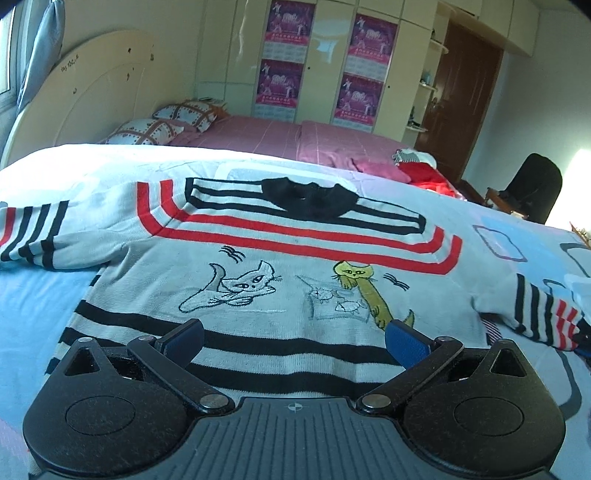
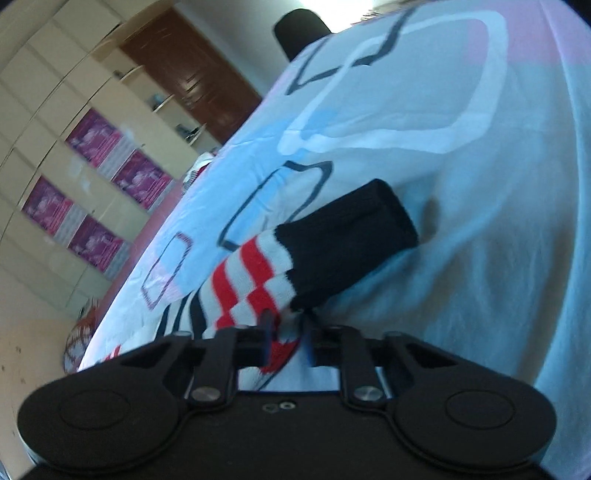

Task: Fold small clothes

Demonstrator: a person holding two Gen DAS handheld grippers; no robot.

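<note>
a bedroom, daylit. cream wardrobe wall hung with four purple posters. dark brown door at the right, corner shelves beside it. pale rounded headboard under a curtained window. pink bed with patterned pillows. black chair near bright glare.

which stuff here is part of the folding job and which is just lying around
Part of the job:
- striped cat sweater, spread flat
- its right sleeve, pinched in the right gripper
- left gripper, open over the hem

Just lying about:
- patterned pillows
- red and pink clothes pile
- black chair
- wardrobe posters
</note>
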